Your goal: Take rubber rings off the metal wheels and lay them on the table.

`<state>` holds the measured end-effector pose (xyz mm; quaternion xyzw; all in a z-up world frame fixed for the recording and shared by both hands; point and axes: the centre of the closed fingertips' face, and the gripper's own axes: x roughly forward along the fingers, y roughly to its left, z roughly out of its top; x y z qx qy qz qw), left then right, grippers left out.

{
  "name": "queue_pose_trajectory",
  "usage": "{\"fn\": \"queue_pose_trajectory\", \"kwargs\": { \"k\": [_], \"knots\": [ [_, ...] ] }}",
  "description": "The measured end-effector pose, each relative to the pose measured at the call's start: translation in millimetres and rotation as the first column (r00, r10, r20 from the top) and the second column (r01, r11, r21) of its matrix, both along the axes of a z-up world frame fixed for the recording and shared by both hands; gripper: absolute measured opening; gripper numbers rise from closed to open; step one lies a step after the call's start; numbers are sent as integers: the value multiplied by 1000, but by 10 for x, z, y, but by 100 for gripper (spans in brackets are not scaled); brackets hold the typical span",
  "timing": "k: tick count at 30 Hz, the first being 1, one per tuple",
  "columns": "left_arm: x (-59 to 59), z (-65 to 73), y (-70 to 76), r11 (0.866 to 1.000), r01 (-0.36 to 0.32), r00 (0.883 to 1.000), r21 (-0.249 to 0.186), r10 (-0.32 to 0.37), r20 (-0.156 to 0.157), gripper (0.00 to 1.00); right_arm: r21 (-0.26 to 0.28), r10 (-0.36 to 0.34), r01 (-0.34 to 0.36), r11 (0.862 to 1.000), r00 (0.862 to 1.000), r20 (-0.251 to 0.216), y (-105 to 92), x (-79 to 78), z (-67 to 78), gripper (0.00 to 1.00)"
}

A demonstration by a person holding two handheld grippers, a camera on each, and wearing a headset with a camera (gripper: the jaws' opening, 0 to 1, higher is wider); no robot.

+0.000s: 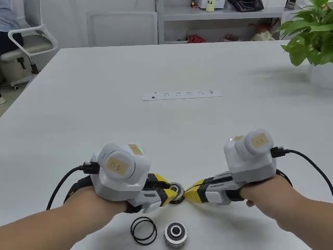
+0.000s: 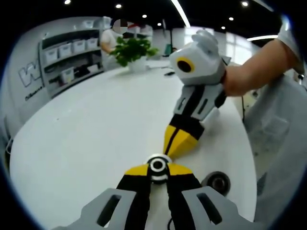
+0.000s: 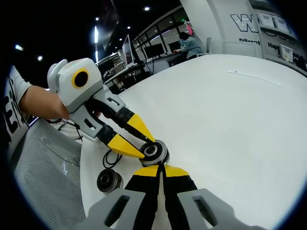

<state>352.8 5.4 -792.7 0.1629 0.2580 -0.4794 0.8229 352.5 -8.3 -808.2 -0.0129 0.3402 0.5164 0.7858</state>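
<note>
Pinching a wheel (image 2: 157, 164) between its yellow tips, the left gripper (image 1: 169, 194) holds it low at the near edge of the table (image 1: 104, 104); whether the wheel touches the tabletop I cannot tell. The right gripper (image 3: 160, 170) faces it from the other side. Its jaws are pressed together, with no gap showing, and its tips sit against the dark band on the wheel's rim. Whether they have hold of that band I cannot tell. The two grippers meet nose to nose over the wheel, each with a hand behind it.

Nearer the person a second wheel (image 1: 176, 233) lies flat on the table. Just beside it, on its left and not touching, lie loose black rings (image 1: 143, 230), overlapping one another.

Farther out, well apart from the work, a white power strip (image 1: 182, 95) lies across the middle of the table. At the far right corner a white pot (image 1: 322, 73) holds a leafy green plant (image 1: 309, 31).
</note>
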Motion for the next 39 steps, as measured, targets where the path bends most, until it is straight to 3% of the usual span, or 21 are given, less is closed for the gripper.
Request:
{"fn": "queue_pose_trajectory", "kwargs": {
  "k": [30,39],
  "knots": [
    [7,0,-4,1000,-3,1000,-5,3,1,12,33,-25,26,999,999,-28,-20,10,53,0],
    [7,-3,-7,1000,-8,1000,-4,8,-2,12,56,-51,54,997,997,-57,-25,12,46,0]
  ]
}}
